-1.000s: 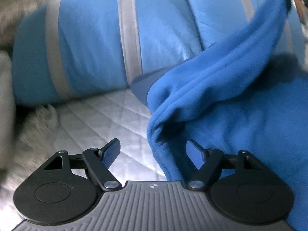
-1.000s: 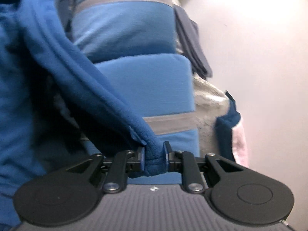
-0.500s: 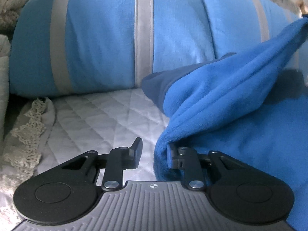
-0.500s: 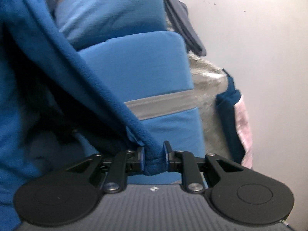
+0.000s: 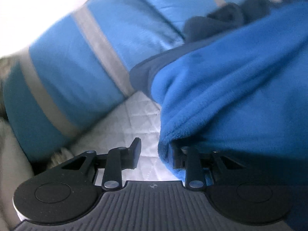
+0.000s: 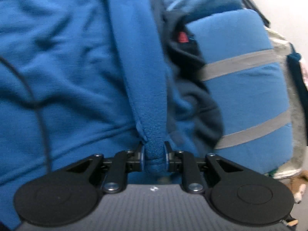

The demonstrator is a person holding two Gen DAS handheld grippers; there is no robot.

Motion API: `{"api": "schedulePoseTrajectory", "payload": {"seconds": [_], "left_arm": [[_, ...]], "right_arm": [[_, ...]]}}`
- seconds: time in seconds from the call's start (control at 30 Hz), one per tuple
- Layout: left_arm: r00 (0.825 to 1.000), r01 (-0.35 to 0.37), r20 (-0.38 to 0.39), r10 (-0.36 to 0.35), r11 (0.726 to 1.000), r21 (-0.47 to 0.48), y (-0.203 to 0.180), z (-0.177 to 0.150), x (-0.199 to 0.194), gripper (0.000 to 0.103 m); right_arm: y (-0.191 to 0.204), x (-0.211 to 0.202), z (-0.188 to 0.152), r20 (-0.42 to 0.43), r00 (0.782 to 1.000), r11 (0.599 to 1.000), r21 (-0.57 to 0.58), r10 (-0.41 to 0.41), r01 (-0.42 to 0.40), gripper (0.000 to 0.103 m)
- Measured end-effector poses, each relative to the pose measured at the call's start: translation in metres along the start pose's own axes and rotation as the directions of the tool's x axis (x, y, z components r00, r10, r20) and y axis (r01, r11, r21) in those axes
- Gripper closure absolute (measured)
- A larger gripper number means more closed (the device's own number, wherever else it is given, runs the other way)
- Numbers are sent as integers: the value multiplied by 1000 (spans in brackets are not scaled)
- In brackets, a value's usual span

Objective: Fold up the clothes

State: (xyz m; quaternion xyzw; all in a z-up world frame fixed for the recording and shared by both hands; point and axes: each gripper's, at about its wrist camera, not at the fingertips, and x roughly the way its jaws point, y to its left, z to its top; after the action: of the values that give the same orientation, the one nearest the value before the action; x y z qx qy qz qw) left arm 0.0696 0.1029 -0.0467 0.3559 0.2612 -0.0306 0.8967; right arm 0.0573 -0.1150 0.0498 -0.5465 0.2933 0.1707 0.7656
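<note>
Right gripper [image 6: 154, 154]: fingers closed on a narrow bunched fold of the blue fleece garment [image 6: 73, 61], the fold pinched between both pads and running straight away from them. Left gripper [image 5: 155, 154]: fingers standing apart; the left finger [image 5: 134, 152] bare over the bed, the right finger largely covered by the fleece edge, which draped over it and hung into the gap. Whether that finger touched the cloth could not be told. Blue fleece garment [image 5: 231, 88]: spread to the right of the left gripper and lying on the bed, with a darker navy lining [image 5: 142, 75] showing at its far edge. In the right wrist view a dark navy part with a small red tag [image 6: 182, 37] lay just right of the held fold. Quilted white bedcover [image 5: 134, 121]: visible between and ahead of the left fingers. Blue pillows with grey stripes [image 5: 73, 73]: beyond the garment, against a pale wall [image 6: 284, 9]. Left view blurred.
</note>
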Motion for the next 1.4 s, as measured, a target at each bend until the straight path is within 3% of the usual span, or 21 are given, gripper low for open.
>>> {"api": "schedulePoseTrajectory", "payload": {"seconds": [0.13, 0.27, 0.53, 0.7, 0.8, 0.83, 0.87, 0.97, 1.07, 1.23, 1.4], "left_arm": [[999, -15, 36, 10, 991, 132, -14, 2, -4, 61], [998, -15, 57, 1, 970, 243, -28, 6, -4, 60], [998, -11, 65, -21, 887, 461, -57, 13, 1, 60], [997, -21, 75, -15, 887, 461, -57, 26, 2, 60], [998, 16, 51, -45, 882, 471, -62, 26, 8, 60], [998, 37, 31, -59, 878, 477, -63, 25, 10, 62], [998, 49, 17, -65, 880, 472, -63, 23, 10, 70], [1000, 26, -9, -25, 900, 436, -57, 23, 11, 87], [1000, 8, -5, -7, 910, 414, -51, 18, 9, 92], [1000, 12, -18, -5, 931, 366, -42, 15, 6, 94], [996, 31, -93, -1, 949, 314, -40, 14, 11, 94]], "right_arm": [[8, -2, -1, 10, 1000, 1000, -17, 19, -19, 83], [4, 1, 1, 13, 1000, 1000, 1, 19, -20, 83], [-1, 1, 2, 12, 1000, 1000, -2, 10, -10, 83], [4, 1, 0, 8, 1000, 1000, -14, 22, -22, 83], [11, 3, -2, 3, 999, 999, -25, 43, -43, 83], [13, 3, -3, 2, 999, 998, -31, 46, -46, 83], [16, 4, -4, 2, 999, 998, -37, 46, -46, 83], [20, 6, -5, 3, 999, 998, -39, 49, -49, 83], [20, 6, -6, 6, 999, 998, -30, 53, -52, 83], [22, 4, -5, 15, 998, 998, -6, 58, -58, 82], [25, 6, -4, 10, 999, 998, 42, 49, -49, 82]]}}
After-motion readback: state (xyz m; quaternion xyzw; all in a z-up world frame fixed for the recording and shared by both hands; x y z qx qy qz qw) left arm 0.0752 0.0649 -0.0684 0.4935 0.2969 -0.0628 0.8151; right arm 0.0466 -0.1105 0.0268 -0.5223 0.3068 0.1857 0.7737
